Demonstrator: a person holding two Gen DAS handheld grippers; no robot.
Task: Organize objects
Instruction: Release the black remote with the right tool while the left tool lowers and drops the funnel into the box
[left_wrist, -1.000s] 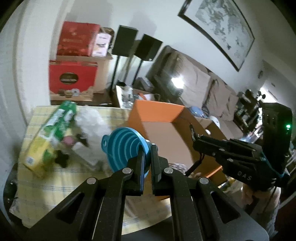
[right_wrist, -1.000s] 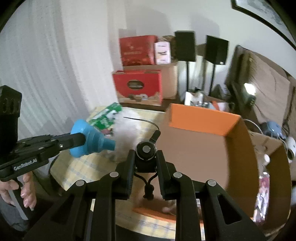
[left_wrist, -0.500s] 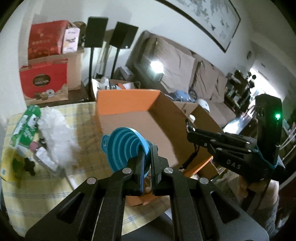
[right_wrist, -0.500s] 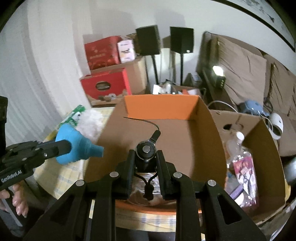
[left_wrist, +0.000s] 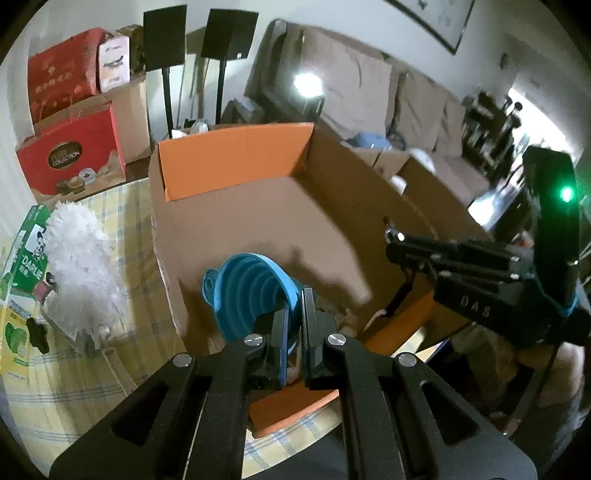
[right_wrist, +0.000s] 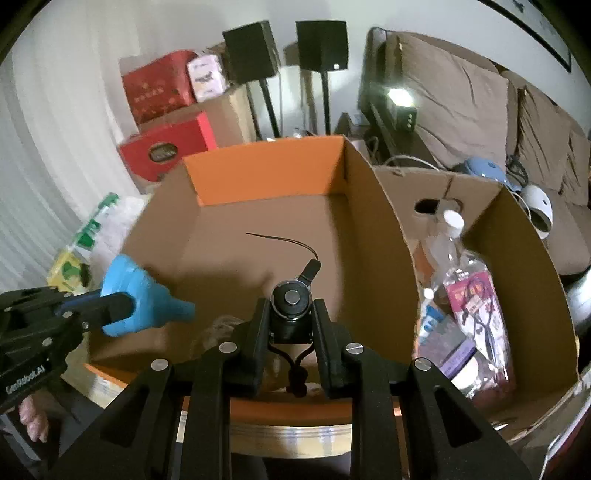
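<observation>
Left tongs (left_wrist: 293, 314) tilted down gripping funnel (left_wrist: 251, 288), over cardboard box (left_wrist: 236, 166)

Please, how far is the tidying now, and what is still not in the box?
Done: little shows inside the cardboard box yet. In hand: the left gripper pinches a blue funnel and the right gripper clamps a small black device, both over the box. Left: release them, then collect the white duster and green carton from the table.
</observation>
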